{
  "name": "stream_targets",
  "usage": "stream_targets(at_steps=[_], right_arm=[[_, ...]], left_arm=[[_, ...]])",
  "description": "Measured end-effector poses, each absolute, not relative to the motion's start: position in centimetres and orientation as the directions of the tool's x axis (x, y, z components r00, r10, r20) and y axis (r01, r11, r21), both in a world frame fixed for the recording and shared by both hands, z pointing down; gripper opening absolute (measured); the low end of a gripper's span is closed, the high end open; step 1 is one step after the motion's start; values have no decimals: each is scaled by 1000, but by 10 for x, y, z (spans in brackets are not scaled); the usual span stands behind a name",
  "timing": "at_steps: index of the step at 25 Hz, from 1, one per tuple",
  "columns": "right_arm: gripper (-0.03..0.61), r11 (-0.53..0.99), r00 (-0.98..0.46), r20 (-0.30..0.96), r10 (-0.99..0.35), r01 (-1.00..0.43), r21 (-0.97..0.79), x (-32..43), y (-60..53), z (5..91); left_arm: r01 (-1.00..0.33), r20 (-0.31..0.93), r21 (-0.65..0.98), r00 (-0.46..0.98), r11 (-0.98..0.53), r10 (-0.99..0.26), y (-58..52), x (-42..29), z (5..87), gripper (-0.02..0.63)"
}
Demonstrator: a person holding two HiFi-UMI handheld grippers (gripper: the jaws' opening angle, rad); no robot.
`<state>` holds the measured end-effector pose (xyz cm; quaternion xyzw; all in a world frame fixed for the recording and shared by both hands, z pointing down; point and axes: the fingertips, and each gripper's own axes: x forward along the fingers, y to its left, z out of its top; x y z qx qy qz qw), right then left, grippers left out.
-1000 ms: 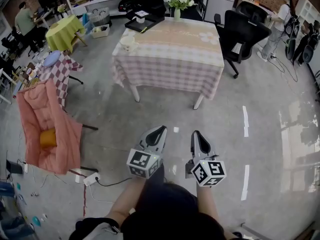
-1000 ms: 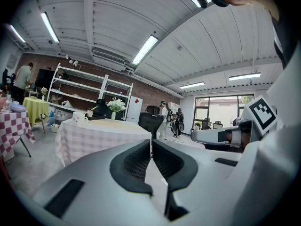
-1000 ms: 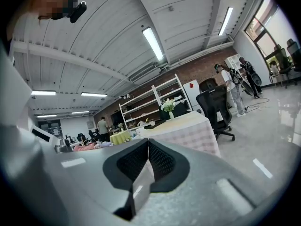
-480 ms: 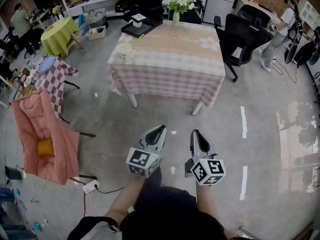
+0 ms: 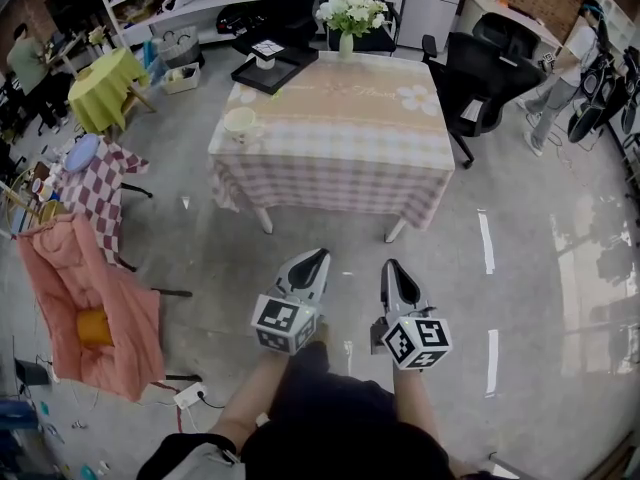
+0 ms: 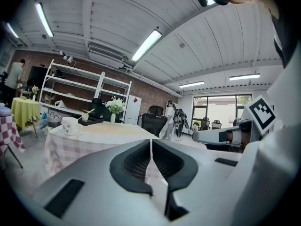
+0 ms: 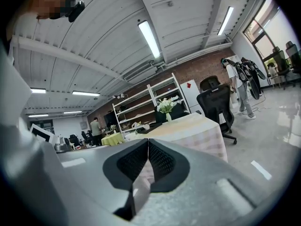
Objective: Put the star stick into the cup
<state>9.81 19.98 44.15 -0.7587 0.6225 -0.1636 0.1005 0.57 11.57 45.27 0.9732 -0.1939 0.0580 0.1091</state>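
Star stick: thin yellow stick (image 6: 87, 112), slanting above the flat black tray (image 5: 262, 72), upper centre of the head view.
Cup: white ceramic cup (image 5: 240, 121) at the left edge of the pink checked-cloth table (image 5: 340, 128), apart from the tray.
Left gripper (image 5: 318, 259): lower centre, jaws pressed together, empty.
Right gripper (image 5: 391, 267): beside it, jaws pressed together, empty.

Left tool (image 5: 314, 264) at 7 o'clock, right tool (image 5: 394, 271) at 5; both point to 12, side by side, jaws closed, nothing between them.
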Motion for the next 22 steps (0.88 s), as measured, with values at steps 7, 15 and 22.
stream_targets(at_steps=[7,15,22], right_arm=[[5,-224,196,113,-974,-905,-362,105,157,439],[5,-238,210,117,-971,-903,-359,101,128,444],[5,-239,209,121,-970,-903,-358,102,111,445]], left_arm=[[-385,143,181,921,-905,-363,69,9,449,22],[-390,142,185,919,-902,-368,38,3,454,21],[-398,145,186,916,-898,-375,20,0,456,23]])
